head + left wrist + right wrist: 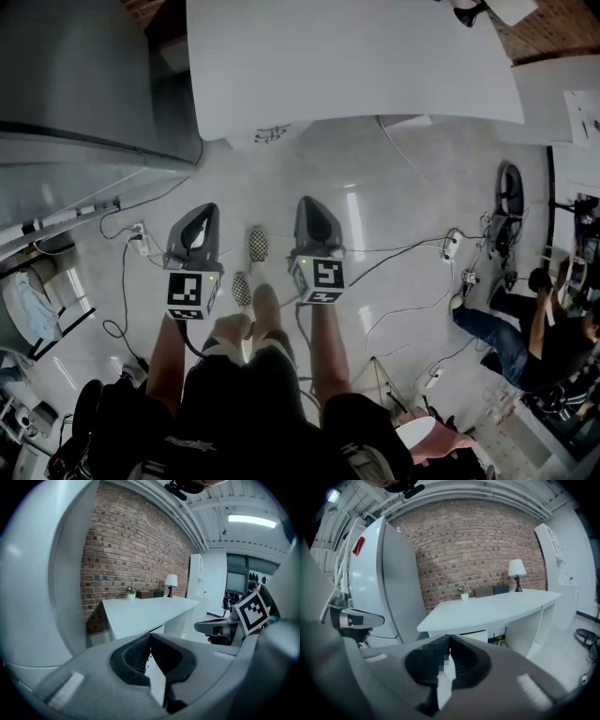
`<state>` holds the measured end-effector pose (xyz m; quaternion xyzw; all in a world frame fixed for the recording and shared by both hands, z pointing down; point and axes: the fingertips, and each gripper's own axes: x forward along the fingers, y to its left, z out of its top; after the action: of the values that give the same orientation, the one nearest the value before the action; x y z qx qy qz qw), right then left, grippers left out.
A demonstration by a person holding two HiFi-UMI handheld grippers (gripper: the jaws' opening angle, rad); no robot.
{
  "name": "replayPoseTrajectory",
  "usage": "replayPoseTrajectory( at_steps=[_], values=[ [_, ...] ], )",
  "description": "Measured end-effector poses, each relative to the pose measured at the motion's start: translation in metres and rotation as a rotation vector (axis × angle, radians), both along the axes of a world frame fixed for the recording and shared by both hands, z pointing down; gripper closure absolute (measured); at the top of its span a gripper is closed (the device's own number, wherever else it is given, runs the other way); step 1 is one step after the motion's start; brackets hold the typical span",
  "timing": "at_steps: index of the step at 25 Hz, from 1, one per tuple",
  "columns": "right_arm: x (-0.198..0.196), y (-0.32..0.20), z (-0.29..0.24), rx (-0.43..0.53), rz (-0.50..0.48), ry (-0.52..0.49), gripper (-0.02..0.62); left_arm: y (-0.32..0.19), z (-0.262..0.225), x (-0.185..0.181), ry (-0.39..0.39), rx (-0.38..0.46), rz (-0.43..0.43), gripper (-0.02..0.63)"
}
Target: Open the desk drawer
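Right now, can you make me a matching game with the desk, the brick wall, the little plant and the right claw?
Things:
1. desk
2. brick wall
3. little plant
4. right claw

Colour or state:
A. shut, with nothing in it
B. green
C. white
D. reddish brown

Pairs: 1-C, 2-D, 3-B, 4-A

- Ahead of both claws, bare floor (375, 169) runs up to the white desk (497, 605), whose front edge blocks the way at claw height.
- Just left of the left gripper (149, 637), the fridge (28, 583) walls off that side.
- Between it and the right gripper (449, 639) there is only a narrow gap.
- Right of the right claw the floor is open but strewn with cables (412, 248); a seated person (525, 328) sits well beyond.
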<state>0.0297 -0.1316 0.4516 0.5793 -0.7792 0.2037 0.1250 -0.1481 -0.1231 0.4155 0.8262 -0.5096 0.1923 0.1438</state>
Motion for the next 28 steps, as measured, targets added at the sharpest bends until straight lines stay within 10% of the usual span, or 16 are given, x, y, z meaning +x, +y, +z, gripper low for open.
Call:
replayPoseTrajectory(
  at_steps=[19, 28],
  values=[
    [0.003, -0.086, 0.19, -0.076, -0.051, -0.032, 0.592, -0.069, 0.183, 0.002, -0.01, -0.058, -0.081, 0.595],
    [-0.008, -0.133, 0.216, -0.113, -0.032, -0.224, 0.59, -0.076, 0.198, 0.0, -0.013, -0.049, -0.091, 0.595]
  ],
)
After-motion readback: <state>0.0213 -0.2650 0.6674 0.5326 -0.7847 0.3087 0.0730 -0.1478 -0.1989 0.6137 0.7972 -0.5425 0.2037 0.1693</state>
